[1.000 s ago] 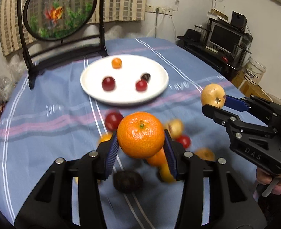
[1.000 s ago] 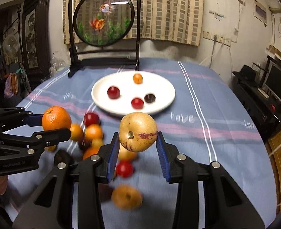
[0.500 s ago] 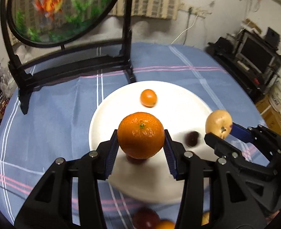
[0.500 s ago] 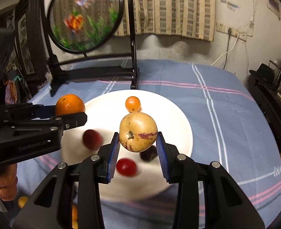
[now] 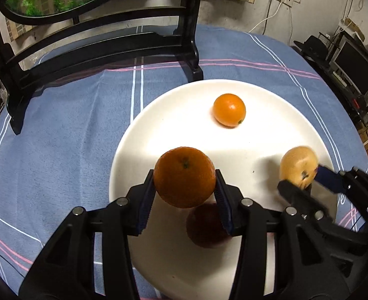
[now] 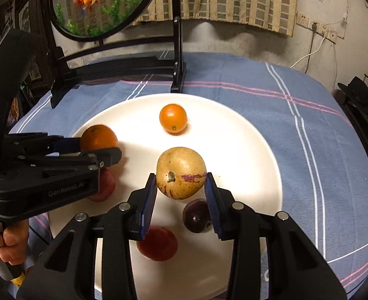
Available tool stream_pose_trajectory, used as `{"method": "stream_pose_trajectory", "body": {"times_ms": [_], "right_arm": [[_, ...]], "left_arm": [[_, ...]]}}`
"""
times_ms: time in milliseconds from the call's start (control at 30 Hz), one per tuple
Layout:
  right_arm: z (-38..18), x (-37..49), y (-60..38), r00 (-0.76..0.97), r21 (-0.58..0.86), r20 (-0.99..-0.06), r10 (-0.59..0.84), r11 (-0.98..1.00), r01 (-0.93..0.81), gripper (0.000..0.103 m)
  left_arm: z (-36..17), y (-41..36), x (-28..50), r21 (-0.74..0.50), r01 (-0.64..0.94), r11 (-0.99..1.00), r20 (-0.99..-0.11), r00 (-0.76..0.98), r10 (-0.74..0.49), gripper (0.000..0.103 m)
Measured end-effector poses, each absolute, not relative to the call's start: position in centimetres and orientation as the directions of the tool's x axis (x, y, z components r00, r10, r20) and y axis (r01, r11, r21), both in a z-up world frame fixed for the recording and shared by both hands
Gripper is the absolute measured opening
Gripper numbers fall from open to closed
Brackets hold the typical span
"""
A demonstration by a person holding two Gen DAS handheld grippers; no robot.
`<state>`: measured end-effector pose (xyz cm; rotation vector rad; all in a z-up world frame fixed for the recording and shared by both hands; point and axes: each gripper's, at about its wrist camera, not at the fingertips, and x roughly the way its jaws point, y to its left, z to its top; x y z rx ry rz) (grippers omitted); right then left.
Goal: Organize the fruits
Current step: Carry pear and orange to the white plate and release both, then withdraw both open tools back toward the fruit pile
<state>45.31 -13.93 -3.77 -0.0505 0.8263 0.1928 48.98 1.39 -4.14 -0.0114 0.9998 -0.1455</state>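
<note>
Fruit is held over the white plate (image 5: pixel 138 135) on the blue-clothed table (image 5: pixel 58 130). From the left wrist, the left tongs (image 5: pixel 185 192) clamp a big orange (image 5: pixel 184 176) above the plate's left edge; a dark red fruit (image 5: pixel 206 227) lies half hidden beneath, a small orange (image 5: pixel 229 110) farther back. The right tongs (image 5: pixel 301 178), blurred, pinch a yellow fruit (image 5: pixel 298 166).

From the right wrist, the right tongs (image 6: pixel 181 195) grip the yellow fruit (image 6: pixel 181 176) over a dark plum (image 6: pixel 196 215) and a blurred red fruit (image 6: pixel 157 243). A black screen stand (image 6: pixel 176 57) rises behind the plate's far edge.
</note>
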Motion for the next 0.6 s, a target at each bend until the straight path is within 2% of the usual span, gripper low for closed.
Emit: {"method": "stream_pose_trajectory", "body": {"times_ms": [33, 67, 100, 200, 367, 600], "right_arm": [[-4.0, 45.4, -13.9, 0.653, 0.029, -0.743, 0.150, 0.981, -0.192, 0.040], [-3.9, 45.4, -13.8, 0.651, 0.025, -0.744, 0.148, 0.981, -0.195, 0.041], [-3.8, 45.2, -13.9, 0.657, 0.022, -0.740, 0.146, 0.981, -0.194, 0.042], [-2.5, 44.1, -14.5, 0.680, 0.033, -0.718, 0.149, 0.983, -0.180, 0.045], [0.6, 39.7, -15.7, 0.744, 0.040, -0.655, 0.131, 0.989, -0.139, 0.050], [0.7, 31.6, -16.2, 0.755, 0.006, -0.653, 0.061, 0.997, -0.074, 0.050]], "left_arm": [[-4.2, 1.3, 49.2, -0.075, 0.112, 0.991, -0.839, 0.530, -0.124, 0.047], [-4.0, 1.4, 49.1, -0.067, 0.102, 0.993, -0.839, 0.532, -0.112, 0.057], [-3.7, 1.5, 48.9, -0.063, 0.099, 0.993, -0.831, 0.545, -0.107, 0.072], [-1.9, 1.5, 47.4, -0.019, 0.107, 0.994, -0.791, 0.606, -0.080, 0.084], [1.4, 1.2, 42.1, 0.016, 0.155, 0.988, -0.739, 0.667, -0.093, 0.092], [2.5, 0.4, 32.7, 0.015, 0.240, 0.971, -0.708, 0.688, -0.159, 0.092]]}}
